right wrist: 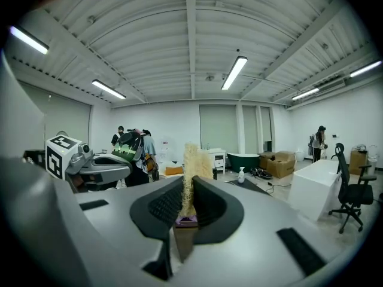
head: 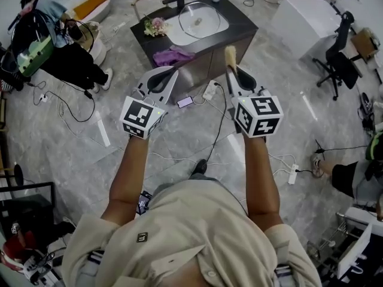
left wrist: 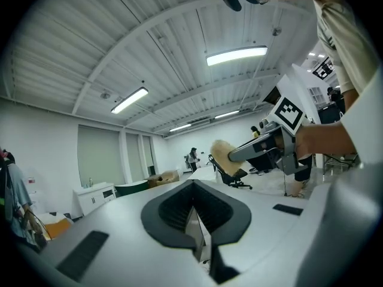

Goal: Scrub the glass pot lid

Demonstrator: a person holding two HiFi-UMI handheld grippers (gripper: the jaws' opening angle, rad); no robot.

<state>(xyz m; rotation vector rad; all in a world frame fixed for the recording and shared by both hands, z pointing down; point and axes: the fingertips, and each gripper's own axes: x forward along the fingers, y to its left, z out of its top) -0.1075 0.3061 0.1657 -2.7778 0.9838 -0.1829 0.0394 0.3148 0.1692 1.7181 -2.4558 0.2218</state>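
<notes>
1. The left gripper (head: 170, 73) is held out in front of the person, well apart from the work. Its jaws are closed on each other with nothing between them, so it will have to open before it can steady anything.
2. Ahead of it and a little to the right stands a dark counter (head: 240, 21) with a white sink (head: 173, 36) set into it. A purple cloth (head: 172, 56) hangs at the counter's near edge.
3. The glass lid (head: 202, 18) lies flat in the sink, dome up, well apart from both grippers. Neither gripper touches it, so scrubbing has not begun.
4. Handling, as a judgement:
   - The lid is stiff, fairly heavy for its size, and breakable.
   - Its smooth glass will probably be slippery, and more so once wet.
   - The small knob at its centre looks like the safest hold for two jaws. Pinching the thin rim risks it sliding or tipping against the sink wall.
   - Pressing it down into the sink would also keep it from skating under the strokes.
5. The right gripper (head: 229, 70) is clamped on a pale, fibrous scrubber (head: 230, 54), which stands up out of the jaws. The scrubber looks soft and springy, so it should bend to the dome and not scratch it.
</notes>
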